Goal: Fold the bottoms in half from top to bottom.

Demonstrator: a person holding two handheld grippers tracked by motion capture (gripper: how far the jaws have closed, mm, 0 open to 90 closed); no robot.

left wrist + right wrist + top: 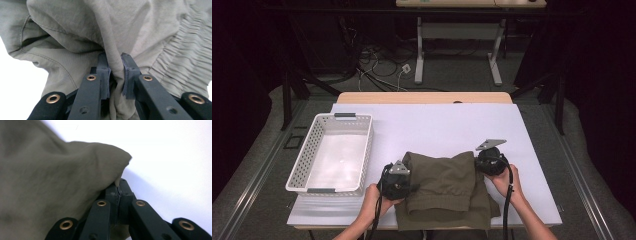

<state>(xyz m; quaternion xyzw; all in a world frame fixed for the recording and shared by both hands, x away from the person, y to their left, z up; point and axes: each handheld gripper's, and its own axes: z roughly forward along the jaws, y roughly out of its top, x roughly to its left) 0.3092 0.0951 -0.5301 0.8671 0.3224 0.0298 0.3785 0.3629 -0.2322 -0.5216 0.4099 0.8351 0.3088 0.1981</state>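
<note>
Two grips set on the garment

Both of your grippers hold the olive garment (447, 187), which lies folded at the near edge of the table (432, 125), its lower part hanging past that edge. Your left gripper (115, 72) pinches a bunched fold of cloth beside the elastic waistband (185, 57). Your right gripper (119, 191) has its fingers pressed together on a thin corner of cloth.

Judged step: grasp complete, fold or lift pending. The next move calls for raising both hands together, evenly, so neither pinch slips. If the basket (332, 152) at your left is the destination, carry the garment over its rim before releasing.
</note>
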